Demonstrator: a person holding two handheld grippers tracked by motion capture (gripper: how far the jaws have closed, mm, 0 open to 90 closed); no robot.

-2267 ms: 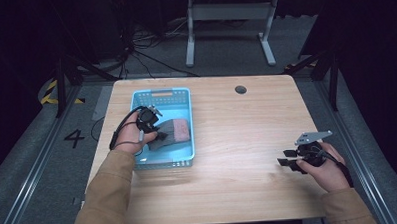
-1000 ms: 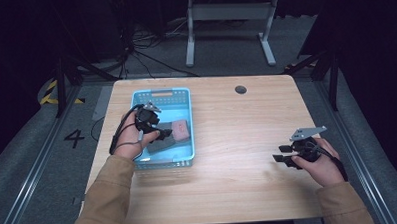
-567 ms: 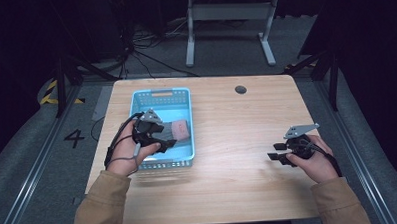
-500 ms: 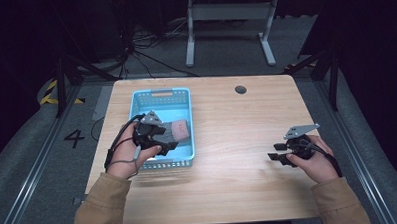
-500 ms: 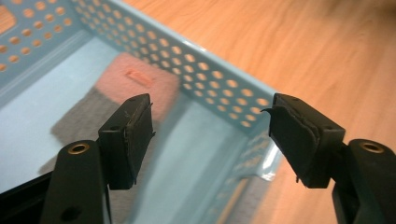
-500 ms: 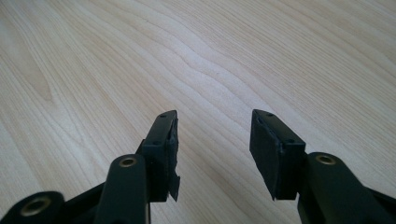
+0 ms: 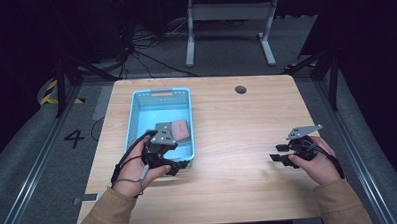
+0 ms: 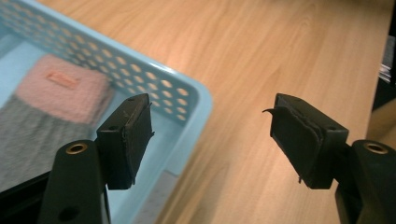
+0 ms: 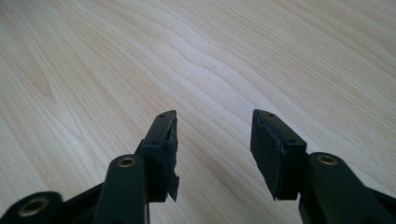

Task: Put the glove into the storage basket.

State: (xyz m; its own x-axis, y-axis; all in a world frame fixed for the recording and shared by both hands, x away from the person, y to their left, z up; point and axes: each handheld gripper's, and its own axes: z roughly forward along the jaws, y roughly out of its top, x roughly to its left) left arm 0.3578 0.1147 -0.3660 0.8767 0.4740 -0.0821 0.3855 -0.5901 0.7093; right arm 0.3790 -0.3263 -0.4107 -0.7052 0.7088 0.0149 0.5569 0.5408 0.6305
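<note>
A: While the left gripper (image 8: 210, 135) hung over the near right corner of the basket (image 8: 187, 95), how did its jaws stand?

B: Spread wide with nothing between them. One jaw sat over the basket's inside, the other over bare table (image 8: 289, 46).

A: And the cloth?

B: The folded cloth (image 7: 178, 130), pink at one end and grey at the other, lay inside the basket, just beyond and to the side of that jaw. Its long axis ran away from the tips, grey end nearer, pink end farther.

A: Which hand was closer?

B: The left hand, plainly. The right gripper (image 7: 280, 155) rested well apart over open wood, jaws parted and empty.

A: Anything unclear?

B: The gripper covered the cloth's grey end from above; the small label on the pink part was unreadable.
</note>
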